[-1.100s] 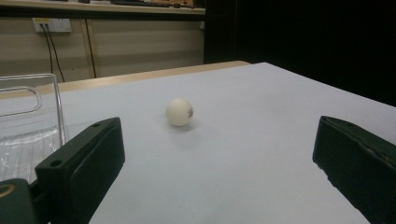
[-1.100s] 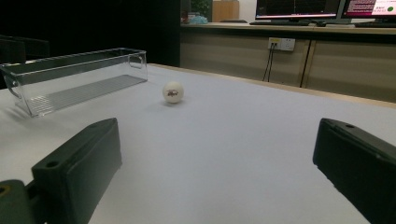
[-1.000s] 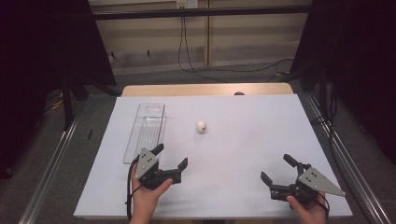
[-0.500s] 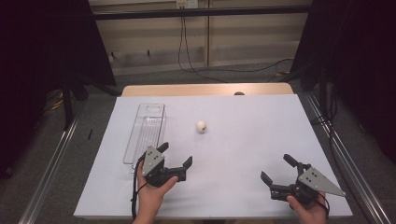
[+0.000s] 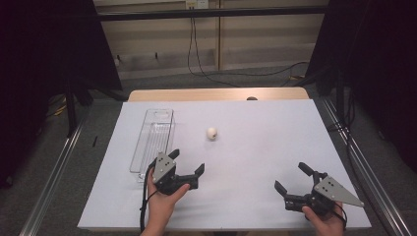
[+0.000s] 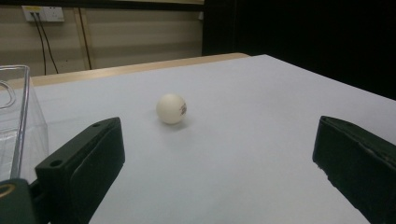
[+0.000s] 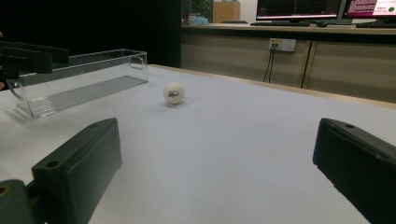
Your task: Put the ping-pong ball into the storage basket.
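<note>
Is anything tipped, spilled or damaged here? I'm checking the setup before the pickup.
Nothing stands out. The white ball rests alone on the white table cover, apart from the upright, empty clear bin. The left claw and right claw are open and hold nothing.

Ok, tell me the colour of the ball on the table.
The ball is cream-white with a small dark printed mark, clearest in the left gripper view.

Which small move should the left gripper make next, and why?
Probably ease the left gripper forward toward the ball. Its jaws stand open and point at the ball, which lies free on the table ahead, beside the clear tray.
</note>
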Available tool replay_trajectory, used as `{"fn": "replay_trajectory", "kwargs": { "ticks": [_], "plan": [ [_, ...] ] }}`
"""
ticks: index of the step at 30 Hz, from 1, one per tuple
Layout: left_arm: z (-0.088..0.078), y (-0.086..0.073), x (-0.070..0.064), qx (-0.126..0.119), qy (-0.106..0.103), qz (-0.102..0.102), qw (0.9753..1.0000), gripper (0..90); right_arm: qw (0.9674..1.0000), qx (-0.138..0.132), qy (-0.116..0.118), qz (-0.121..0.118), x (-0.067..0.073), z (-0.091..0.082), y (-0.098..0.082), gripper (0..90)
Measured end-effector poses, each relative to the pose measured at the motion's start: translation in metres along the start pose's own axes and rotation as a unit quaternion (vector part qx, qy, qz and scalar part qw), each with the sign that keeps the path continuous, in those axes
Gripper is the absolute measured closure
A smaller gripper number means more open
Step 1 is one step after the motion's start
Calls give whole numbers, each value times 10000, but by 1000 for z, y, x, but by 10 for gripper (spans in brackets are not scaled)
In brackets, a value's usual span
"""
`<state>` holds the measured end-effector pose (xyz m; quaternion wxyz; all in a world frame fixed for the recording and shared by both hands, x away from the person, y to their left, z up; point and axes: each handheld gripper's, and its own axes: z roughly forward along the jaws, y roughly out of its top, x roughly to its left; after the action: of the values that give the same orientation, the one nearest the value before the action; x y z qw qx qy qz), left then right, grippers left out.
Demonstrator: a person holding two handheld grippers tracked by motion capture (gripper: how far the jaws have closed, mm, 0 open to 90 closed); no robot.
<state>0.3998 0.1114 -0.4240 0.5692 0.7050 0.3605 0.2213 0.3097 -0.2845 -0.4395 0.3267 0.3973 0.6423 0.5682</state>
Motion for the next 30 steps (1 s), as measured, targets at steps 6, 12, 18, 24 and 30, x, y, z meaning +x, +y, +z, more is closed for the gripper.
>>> {"fn": "replay_trajectory", "kwargs": {
  "ticks": [6, 12, 18, 24, 30],
  "plan": [
    [3, 0, 0, 24, -7, 37, 10000, 24, 10000, -5, 15, 18, 0, 0, 0, 7],
    [7, 0, -2, 53, -7, -7, 10000, 24, 10000, -12, 24, -3, 0, 0, 0, 6],
    [11, 0, -2, 101, -11, 18, 9999, 24, 10000, -10, 30, -4, 0, 0, 0, 6],
    [15, 1, -2, 144, 3, 9, 9999, 25, 10000, -18, 37, 1, -1, 0, 0, 7],
    [18, 1, -2, 176, 18, 38, 9998, 25, 10000, -13, 6, 31, 0, 0, 0, 7]
  ]
}}
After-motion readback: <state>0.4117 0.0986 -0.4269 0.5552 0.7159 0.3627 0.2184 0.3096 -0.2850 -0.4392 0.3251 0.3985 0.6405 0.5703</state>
